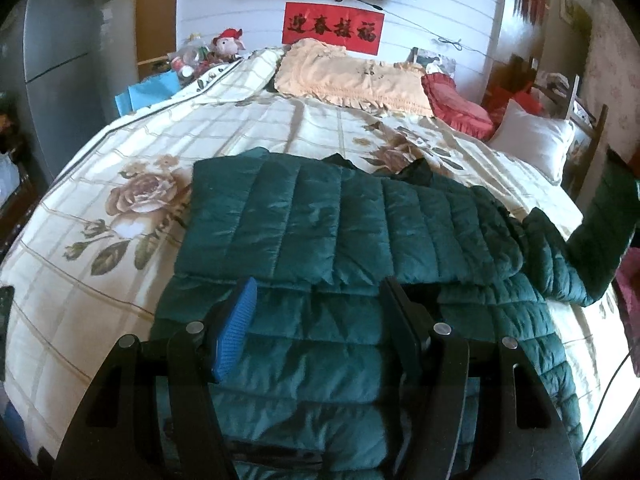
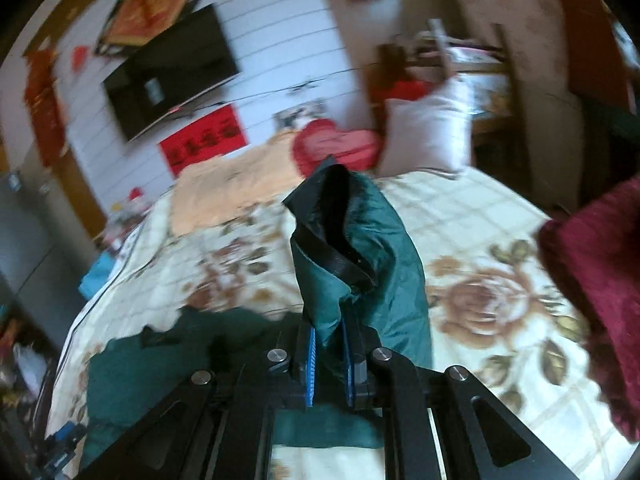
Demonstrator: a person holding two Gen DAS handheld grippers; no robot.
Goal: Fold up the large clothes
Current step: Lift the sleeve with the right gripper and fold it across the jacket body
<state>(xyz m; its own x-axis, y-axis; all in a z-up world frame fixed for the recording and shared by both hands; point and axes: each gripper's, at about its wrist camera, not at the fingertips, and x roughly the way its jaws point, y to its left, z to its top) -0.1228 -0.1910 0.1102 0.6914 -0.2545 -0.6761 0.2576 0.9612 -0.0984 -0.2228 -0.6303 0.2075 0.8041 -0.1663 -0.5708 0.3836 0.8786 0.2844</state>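
In the left wrist view, the left tongs stand roughly half open, one blue ribbed pad on the left and a black finger on the right, with nothing pinched between them. Directly under and ahead of them lies the dark green quilted puffer jacket, spread flat on the bed with the cream checked, rose-printed cover. The jacket's body fills the gap between the two fingers and runs on beyond their tips; whether the fingers touch the fabric cannot be told. To the right of these tongs one green sleeve rises off the bed toward the frame's edge. Far beyond the tips, at the head of the bed, rest a peach frilled pillow, a red frilled cushion and a white pillow.

The right wrist view is blurred by motion. The right tongs are clamped tight on the sleeve, whose fabric stands up from between the blue pads with its black lining showing at the cuff. The rest of the jacket lies on the bed cover below and to the left of these tongs. A dark red velvety cloth shows at the right edge.
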